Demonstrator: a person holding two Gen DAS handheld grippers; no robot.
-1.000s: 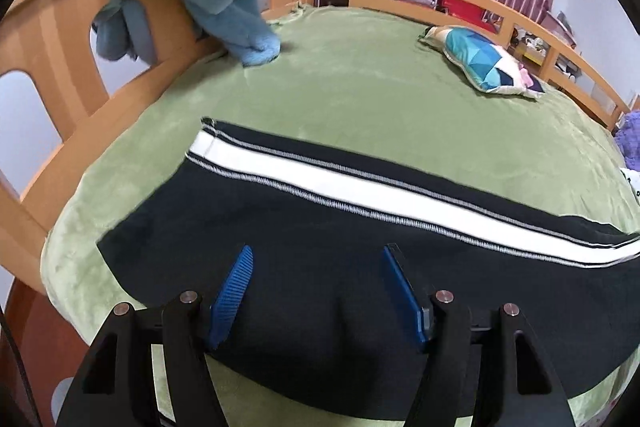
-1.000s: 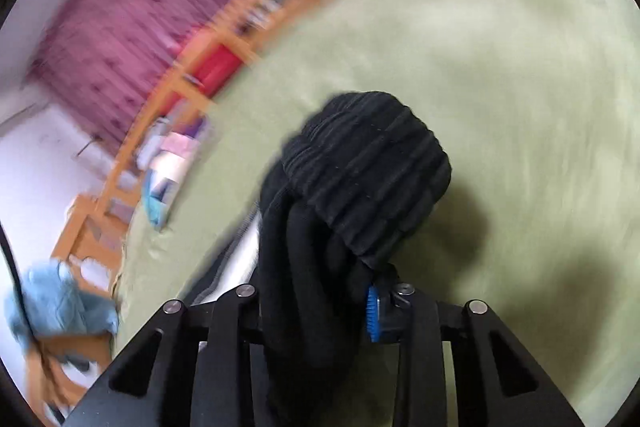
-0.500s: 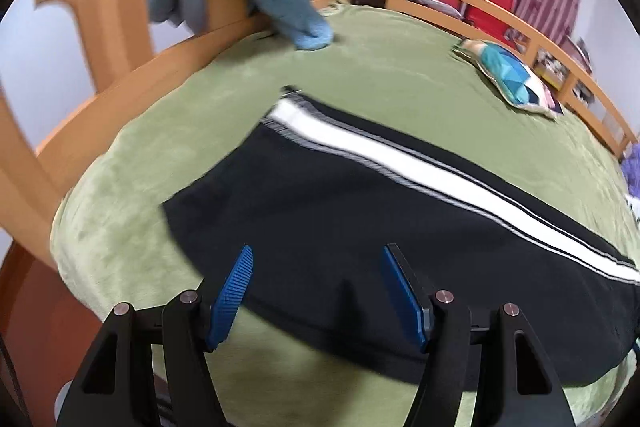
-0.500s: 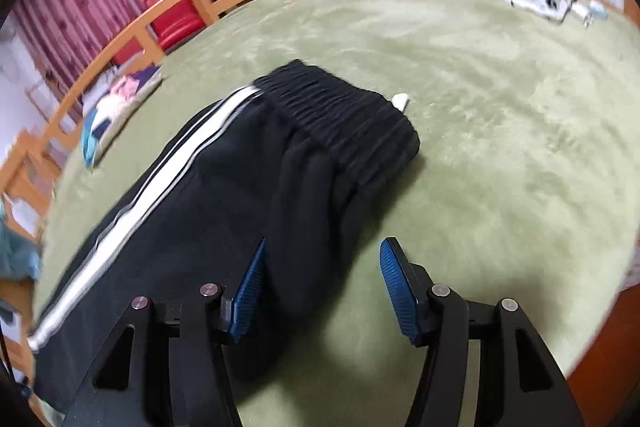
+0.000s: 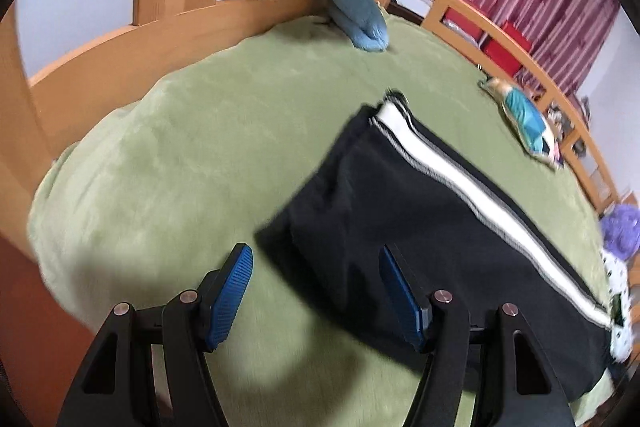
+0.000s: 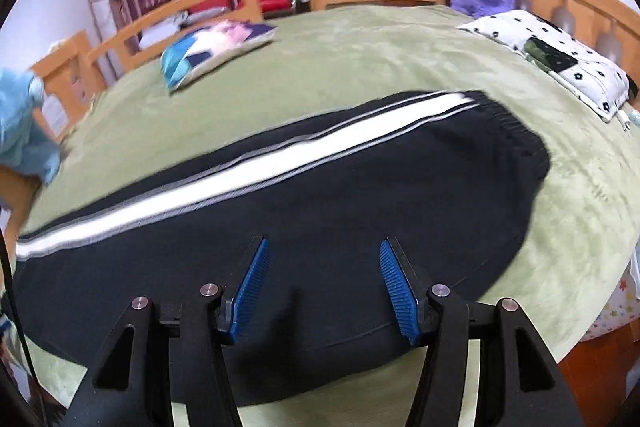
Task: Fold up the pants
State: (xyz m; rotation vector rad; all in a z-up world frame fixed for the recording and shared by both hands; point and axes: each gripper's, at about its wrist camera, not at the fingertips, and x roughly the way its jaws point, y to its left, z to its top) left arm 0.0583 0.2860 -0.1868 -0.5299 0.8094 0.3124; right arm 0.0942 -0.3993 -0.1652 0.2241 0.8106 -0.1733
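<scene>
A second ago the right gripper (image 6: 322, 285) held the bunched waistband in the air; now it has let go and the black pants (image 6: 320, 211) lie flat lengthwise on the green bed (image 6: 360, 47), one leg on the other, white stripe up. Both the right and the left gripper (image 5: 316, 293) hover with jaws spread, holding nothing. The lengthwise fold looks done, so the next move likely calls for the left gripper to pinch the leg hems (image 5: 352, 135) and carry them toward the waistband (image 6: 516, 131).

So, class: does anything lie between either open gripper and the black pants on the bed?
Nothing visible does. The pants lie flat, directly under the right gripper; the left gripper hovers at their cuff end.
</scene>
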